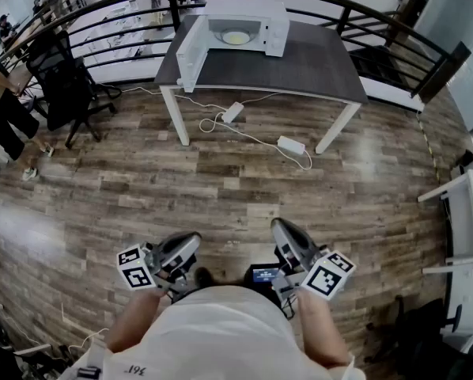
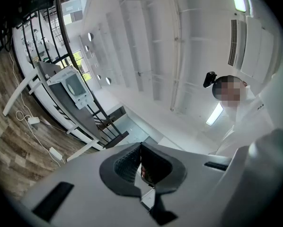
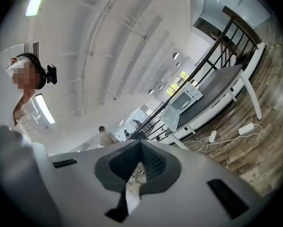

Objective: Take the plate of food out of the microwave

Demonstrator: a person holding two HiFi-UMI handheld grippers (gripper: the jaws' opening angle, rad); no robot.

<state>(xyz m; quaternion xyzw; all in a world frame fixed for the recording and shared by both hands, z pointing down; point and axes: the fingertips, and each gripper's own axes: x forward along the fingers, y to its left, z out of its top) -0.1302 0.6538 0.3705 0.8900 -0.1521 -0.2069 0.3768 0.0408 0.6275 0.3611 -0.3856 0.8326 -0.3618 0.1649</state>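
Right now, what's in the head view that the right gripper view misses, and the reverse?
Head view only: the left gripper and right gripper together, near the person's body, far from the table; a black office chair; the plate of food inside the microwave. Right gripper view only: a ceiling light, the person's head camera, the right gripper's jaws shut on nothing. Both: the microwave with its door open, the table, cables on the wood floor.

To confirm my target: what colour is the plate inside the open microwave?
The plate is pale yellow, inside the white microwave; clearest in the head view.
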